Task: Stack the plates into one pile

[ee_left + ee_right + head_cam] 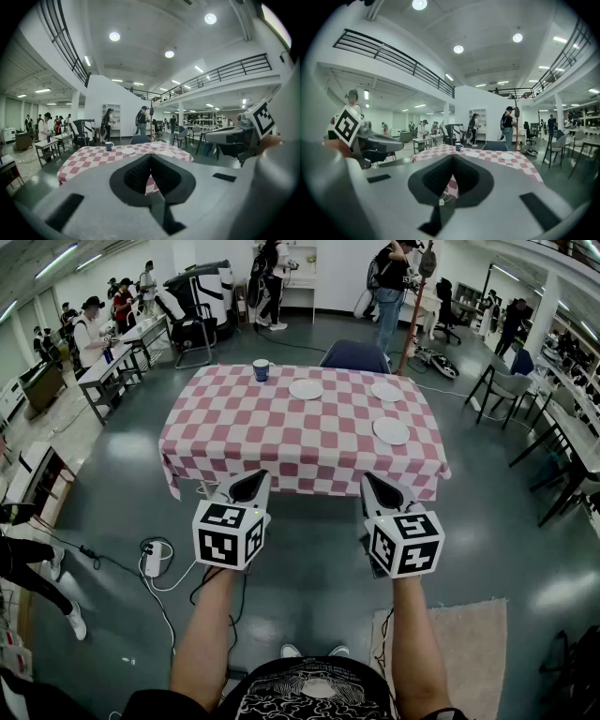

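Three white plates lie apart on a table with a red-and-white checked cloth: one at the far middle, one at the far right, one nearer on the right. My left gripper and right gripper hover side by side in front of the table's near edge, both shut and empty, well short of the plates. In the left gripper view the plate shows small beyond the shut jaws; in the right gripper view the table lies ahead.
A blue mug stands at the table's far left. A dark chair sits behind the table. Cables and a power strip lie on the floor at left, a rug at lower right. Several people stand at the benches beyond.
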`<action>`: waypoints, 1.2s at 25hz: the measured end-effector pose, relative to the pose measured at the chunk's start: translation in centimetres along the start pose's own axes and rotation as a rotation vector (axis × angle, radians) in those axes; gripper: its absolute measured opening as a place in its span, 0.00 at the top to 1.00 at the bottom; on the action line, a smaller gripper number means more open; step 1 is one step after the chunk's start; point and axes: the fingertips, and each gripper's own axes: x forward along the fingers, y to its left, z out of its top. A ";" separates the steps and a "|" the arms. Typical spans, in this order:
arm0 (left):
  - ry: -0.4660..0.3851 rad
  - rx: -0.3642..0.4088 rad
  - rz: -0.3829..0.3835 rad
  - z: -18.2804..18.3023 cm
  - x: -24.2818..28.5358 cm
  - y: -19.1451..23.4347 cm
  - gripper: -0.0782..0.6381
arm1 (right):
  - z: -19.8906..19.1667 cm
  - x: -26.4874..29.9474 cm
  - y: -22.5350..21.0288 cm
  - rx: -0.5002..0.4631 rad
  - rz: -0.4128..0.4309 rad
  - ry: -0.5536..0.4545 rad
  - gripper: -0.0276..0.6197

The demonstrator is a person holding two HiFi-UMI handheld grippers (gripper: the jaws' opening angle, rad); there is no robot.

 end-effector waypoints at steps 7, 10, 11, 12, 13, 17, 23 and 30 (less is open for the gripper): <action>-0.006 -0.012 -0.009 -0.5 -0.4 0.6 0.89 | -0.2 -0.1 0.4 0.001 -0.033 -0.017 0.95; 0.000 -0.015 -0.016 -0.8 -0.3 0.5 0.88 | -0.3 -0.4 0.3 0.007 -0.046 -0.010 0.95; 0.001 -0.015 -0.019 -0.8 -0.3 0.4 0.87 | -0.3 -0.5 0.3 0.009 -0.052 -0.009 0.95; 0.002 -0.015 -0.022 -0.9 -0.3 0.4 0.86 | -0.3 -0.6 0.2 0.011 -0.058 -0.009 0.95; 0.001 -0.016 -0.027 -0.8 -0.2 0.3 0.85 | -0.4 -0.7 0.1 0.014 -0.063 -0.009 0.95; 0.007 -0.012 -0.060 -0.9 0.7 -0.9 0.80 | -0.8 -1.1 -0.4 0.021 -0.076 -0.002 0.91; 0.003 -0.010 -0.120 -0.4 3.1 -3.5 0.74 | -1.2 -1.7 -2.5 0.030 -0.113 0.005 0.86; 0.017 0.014 -0.186 -0.1 7.9 -7.0 0.68 | -1.8 -2.0 -7.2 0.046 -0.177 -0.001 0.79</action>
